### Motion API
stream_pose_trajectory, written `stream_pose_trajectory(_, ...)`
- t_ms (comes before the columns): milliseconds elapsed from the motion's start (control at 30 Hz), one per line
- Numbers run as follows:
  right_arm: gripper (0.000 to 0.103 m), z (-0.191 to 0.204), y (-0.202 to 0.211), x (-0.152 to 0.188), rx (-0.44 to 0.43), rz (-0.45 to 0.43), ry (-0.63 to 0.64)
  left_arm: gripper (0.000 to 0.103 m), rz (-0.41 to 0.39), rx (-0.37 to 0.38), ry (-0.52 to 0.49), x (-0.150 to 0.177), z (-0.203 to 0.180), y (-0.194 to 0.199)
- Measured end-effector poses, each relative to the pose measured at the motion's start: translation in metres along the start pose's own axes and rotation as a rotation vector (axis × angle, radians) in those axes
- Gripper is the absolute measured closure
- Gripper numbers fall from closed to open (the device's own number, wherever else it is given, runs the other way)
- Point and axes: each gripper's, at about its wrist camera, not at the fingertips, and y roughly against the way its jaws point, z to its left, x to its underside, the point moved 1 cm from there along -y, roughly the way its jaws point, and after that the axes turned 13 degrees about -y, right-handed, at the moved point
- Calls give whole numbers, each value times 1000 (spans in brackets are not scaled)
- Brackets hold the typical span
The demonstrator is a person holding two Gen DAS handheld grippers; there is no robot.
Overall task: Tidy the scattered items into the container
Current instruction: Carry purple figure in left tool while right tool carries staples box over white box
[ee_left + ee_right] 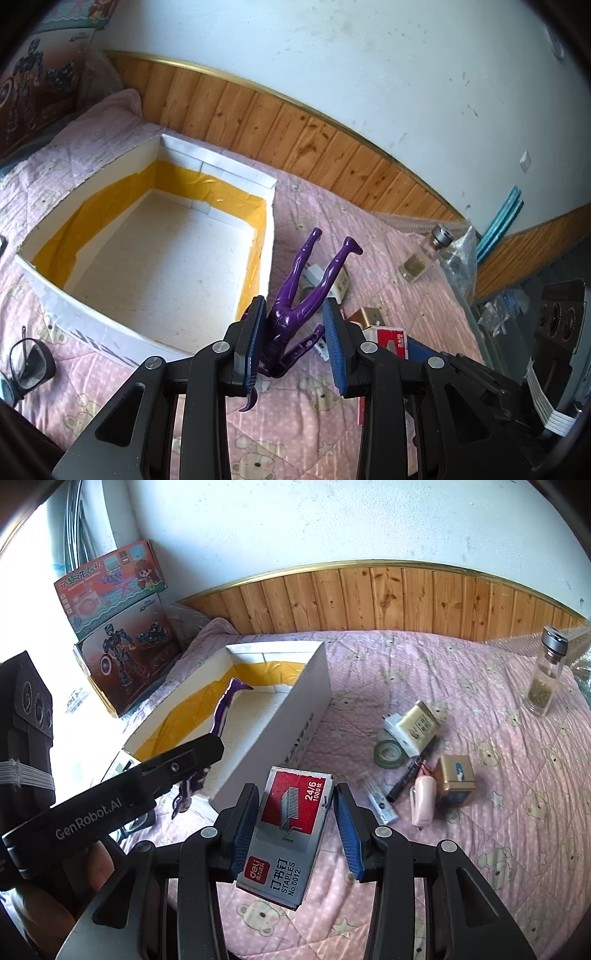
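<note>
Right wrist: tape roll [388, 752], pen [408, 777], bottle [546, 675] beside box [295, 716].

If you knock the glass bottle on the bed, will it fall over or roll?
Probably yes. The glass bottle stands tall and narrow on the soft quilt, so a nudge could tip it. It looks round, so it may then roll. Being glass and mostly empty, it seems breakable, though the bedding should cushion it.

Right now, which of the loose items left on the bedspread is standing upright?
The glass bottle with the metal cap, alone at the far right; the tape roll, gold tin and pens all lie flat.
</note>
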Motion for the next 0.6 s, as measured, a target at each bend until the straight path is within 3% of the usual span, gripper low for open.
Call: stream_pose_trajectory(600,59,47,-10,-30,-58,-2,91,71,-13,-38,105,-21,38,3)
